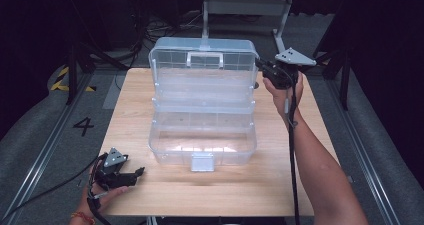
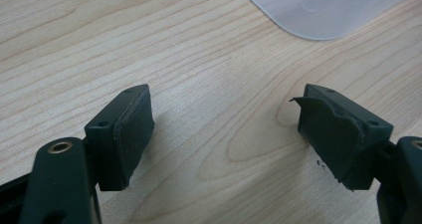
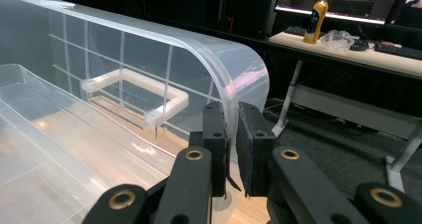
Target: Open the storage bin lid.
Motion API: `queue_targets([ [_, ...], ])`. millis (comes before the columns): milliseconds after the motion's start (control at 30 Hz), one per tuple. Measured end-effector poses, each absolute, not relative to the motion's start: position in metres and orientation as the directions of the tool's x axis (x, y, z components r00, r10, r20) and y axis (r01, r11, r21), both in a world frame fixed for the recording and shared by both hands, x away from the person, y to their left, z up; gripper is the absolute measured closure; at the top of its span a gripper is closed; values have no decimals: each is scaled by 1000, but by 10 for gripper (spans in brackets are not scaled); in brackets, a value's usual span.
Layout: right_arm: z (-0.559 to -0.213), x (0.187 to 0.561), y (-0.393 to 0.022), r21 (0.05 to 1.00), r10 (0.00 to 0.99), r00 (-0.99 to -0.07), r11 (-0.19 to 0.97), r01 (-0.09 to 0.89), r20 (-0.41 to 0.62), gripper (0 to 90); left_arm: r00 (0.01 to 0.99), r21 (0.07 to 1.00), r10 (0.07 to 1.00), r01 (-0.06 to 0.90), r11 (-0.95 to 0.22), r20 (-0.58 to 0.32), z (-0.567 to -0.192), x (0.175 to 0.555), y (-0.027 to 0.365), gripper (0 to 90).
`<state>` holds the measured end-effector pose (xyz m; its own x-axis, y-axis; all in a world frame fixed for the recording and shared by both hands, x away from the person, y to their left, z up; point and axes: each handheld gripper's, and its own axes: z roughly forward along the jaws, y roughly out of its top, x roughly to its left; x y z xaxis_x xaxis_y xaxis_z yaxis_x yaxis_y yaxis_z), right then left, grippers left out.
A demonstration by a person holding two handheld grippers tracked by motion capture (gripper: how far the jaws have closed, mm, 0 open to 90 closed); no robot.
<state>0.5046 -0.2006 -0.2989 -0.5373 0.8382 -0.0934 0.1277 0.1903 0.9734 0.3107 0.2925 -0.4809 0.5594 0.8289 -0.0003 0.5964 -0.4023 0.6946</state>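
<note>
Open box (image 1: 202, 135) mid-table (image 1: 280, 185), lid (image 1: 202, 60) upright behind it

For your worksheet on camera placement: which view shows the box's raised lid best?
The high view: the whole lid stands open. The right gripper view shows its edge pinched by the right gripper; the left gripper view shows none.

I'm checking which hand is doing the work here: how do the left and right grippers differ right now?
The left gripper has its jaws wide apart with nothing between them; the right gripper is shut on the clear box lid's edge. The left rests low by the table's near edge, apart from the box; the right is at the lid's far right corner. Both have black jaws and a grey plate on top.
</note>
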Motion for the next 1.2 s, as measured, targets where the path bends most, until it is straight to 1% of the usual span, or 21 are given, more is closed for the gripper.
queue_targets([
  [700,-297,518,-200,966,837,-541,201,161,-84,830,557,696,831,600,-394,-9,-481,312,291,223],
  [900,-297,527,-201,964,835,-546,198,179,-70,828,553,698,833,599,-393,-5,-481,312,291,223],
  [1200,-299,539,-199,957,837,-541,220,189,-85,819,547,692,837,604,-394,0,-481,306,290,224],
])
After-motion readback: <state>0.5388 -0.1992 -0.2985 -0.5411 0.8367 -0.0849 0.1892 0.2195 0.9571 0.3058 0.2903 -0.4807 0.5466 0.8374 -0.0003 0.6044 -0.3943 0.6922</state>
